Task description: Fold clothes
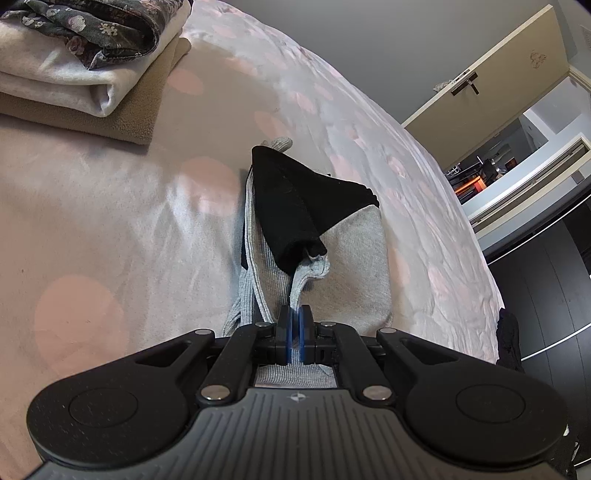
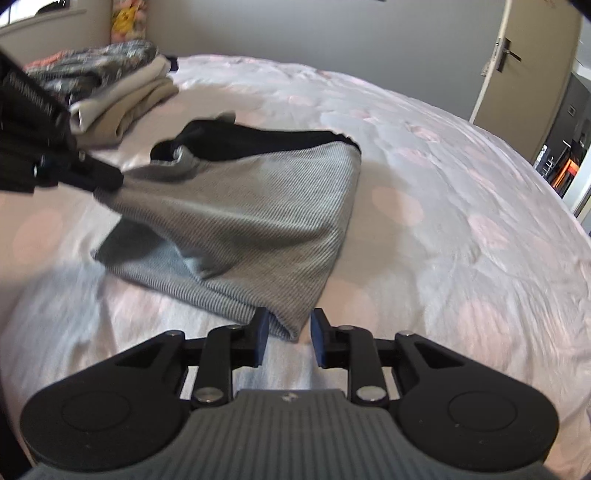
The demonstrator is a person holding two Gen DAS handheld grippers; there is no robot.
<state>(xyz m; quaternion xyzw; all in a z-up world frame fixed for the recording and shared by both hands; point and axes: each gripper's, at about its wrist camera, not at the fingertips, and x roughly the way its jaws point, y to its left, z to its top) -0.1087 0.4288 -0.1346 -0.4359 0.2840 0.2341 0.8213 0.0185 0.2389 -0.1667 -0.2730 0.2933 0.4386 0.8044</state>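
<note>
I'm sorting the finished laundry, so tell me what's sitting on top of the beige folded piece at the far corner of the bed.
On the beige folded piece lies a folded white garment, and on that a dark floral garment. Whatever lies deeper between these layers is covered.

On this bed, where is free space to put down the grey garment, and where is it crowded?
Free: the bedspread right of the grey garment, toward the door, and the strip between the garment and the folded stack. Crowded: the stack's corner, and the garment's left edge, where the left gripper pinches it.
</note>
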